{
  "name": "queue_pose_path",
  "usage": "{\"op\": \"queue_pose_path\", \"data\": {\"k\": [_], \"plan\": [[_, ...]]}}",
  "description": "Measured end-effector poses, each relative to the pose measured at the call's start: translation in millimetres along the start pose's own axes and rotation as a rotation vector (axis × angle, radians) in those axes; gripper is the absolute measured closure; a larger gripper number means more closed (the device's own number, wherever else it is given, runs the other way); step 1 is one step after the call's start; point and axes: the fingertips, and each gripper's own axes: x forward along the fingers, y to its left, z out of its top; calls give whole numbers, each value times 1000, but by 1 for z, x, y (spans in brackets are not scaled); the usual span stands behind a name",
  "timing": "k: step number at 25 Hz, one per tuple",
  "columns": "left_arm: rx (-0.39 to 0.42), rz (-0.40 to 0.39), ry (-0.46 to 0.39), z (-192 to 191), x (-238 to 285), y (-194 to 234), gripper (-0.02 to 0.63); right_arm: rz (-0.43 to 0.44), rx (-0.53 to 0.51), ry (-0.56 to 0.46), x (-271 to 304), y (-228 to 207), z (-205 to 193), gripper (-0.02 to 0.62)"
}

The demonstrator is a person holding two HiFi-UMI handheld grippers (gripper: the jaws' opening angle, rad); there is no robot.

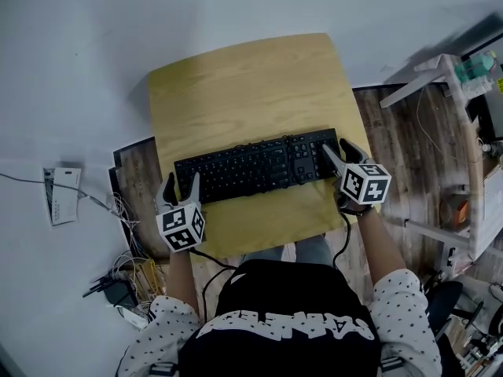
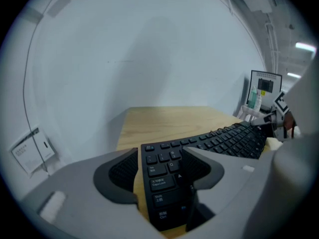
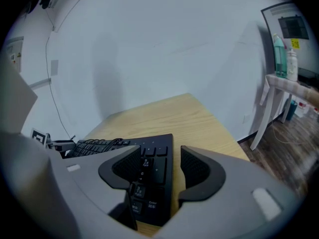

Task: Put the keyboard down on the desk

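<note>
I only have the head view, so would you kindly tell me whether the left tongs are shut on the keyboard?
Observer: No. The left gripper has its tongs apart, with bare desk showing between the outer one and the keyboard end.
Operator: Thank you. And the right one?
Observer: The right gripper is open too; one of its tongs sits over the keys, the other beyond the keyboard's end.

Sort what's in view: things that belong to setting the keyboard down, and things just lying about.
Job: keyboard, desk, left tool, right tool (both open).
Lying about: floor cables, white rack, bottles.
</note>
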Motion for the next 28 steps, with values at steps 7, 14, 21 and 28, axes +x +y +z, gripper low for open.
{"op": "queue_pose_path", "data": {"k": [7,14,21,28], "plan": [[-4,39,-66,15,-13,7,430,-61,-56,-70,-11,-1,17,464],[33,17,-104,29,-19,-4,604,-41,-90,-125,-19,17,33,580],[-22,-71,-151,56,-35,-28,604,64,-189,-130,-33,53,45,581],[73,-117,-187,76,-52,-63,604,120,-199,-179,-56,65,62,581]]}}
